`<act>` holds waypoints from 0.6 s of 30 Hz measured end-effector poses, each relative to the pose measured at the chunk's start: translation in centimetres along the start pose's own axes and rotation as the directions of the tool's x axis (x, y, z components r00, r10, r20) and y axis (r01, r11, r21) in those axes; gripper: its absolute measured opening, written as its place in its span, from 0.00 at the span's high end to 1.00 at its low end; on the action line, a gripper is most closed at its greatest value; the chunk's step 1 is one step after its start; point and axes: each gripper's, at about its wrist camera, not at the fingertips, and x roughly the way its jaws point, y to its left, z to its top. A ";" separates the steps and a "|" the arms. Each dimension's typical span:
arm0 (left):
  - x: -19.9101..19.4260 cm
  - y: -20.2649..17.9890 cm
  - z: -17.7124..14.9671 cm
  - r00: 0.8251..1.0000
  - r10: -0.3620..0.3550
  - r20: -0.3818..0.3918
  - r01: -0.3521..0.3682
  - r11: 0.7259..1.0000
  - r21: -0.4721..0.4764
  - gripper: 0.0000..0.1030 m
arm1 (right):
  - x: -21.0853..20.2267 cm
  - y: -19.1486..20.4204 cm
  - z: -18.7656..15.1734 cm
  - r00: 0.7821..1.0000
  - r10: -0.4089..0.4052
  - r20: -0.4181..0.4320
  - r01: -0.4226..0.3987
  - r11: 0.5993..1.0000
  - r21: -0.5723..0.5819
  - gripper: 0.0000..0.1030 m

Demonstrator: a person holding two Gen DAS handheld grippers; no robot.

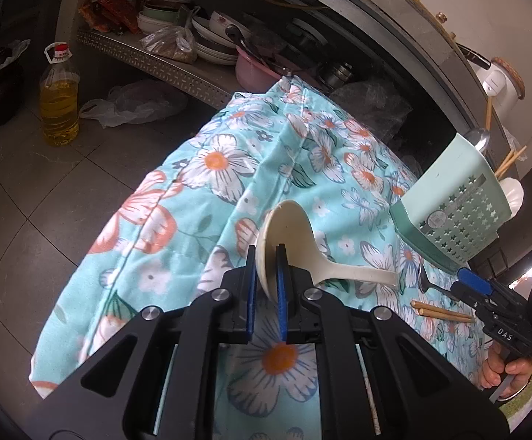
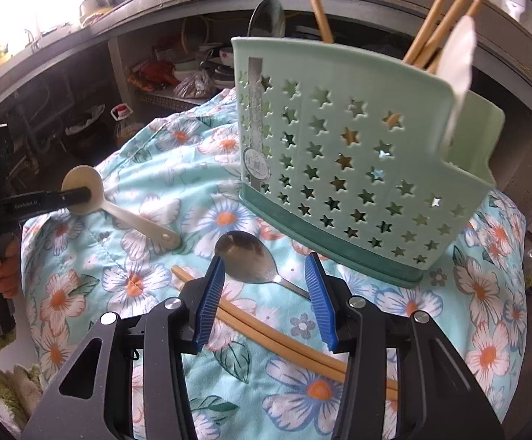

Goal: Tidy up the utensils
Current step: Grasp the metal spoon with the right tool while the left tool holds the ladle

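Note:
My left gripper (image 1: 267,256) is shut on the bowl rim of a cream plastic ladle-spoon (image 1: 342,269), whose handle rests on the floral cloth; it also shows in the right wrist view (image 2: 119,209). My right gripper (image 2: 264,266) is open, its blue fingers either side of a metal spoon (image 2: 247,256) lying on the cloth. A pair of wooden chopsticks (image 2: 284,341) lies beneath the right gripper. The mint-green star-perforated utensil holder (image 2: 357,168) stands just beyond, holding chopsticks, a metal spoon and a white spoon.
The floral cloth (image 1: 211,168) covers the raised work surface. Behind it a low shelf (image 1: 163,62) holds stacked bowls, pans and bags. An oil bottle (image 1: 58,102) and plastic bags sit on the tiled floor at left.

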 end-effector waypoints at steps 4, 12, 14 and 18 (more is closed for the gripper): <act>-0.2 0.6 0.3 1.000 0.003 0.018 -0.003 1.000 -0.009 0.92 | 2.1 1.2 0.8 0.999 0.014 -0.046 -0.017 0.998 -0.063 0.56; 0.3 0.8 0.5 1.000 -0.007 0.006 0.007 1.000 -0.016 0.92 | 5.7 2.4 1.5 0.994 0.004 -0.111 -0.016 0.994 -0.105 0.56; 0.2 0.8 0.5 1.000 -0.007 0.006 0.007 1.000 -0.013 0.92 | 6.2 2.7 1.7 0.994 0.000 -0.110 -0.013 0.993 -0.116 0.56; 0.2 0.8 0.6 1.000 -0.007 0.007 0.007 1.000 -0.016 0.93 | 6.4 2.6 1.7 0.995 -0.014 -0.103 0.001 0.993 -0.122 0.62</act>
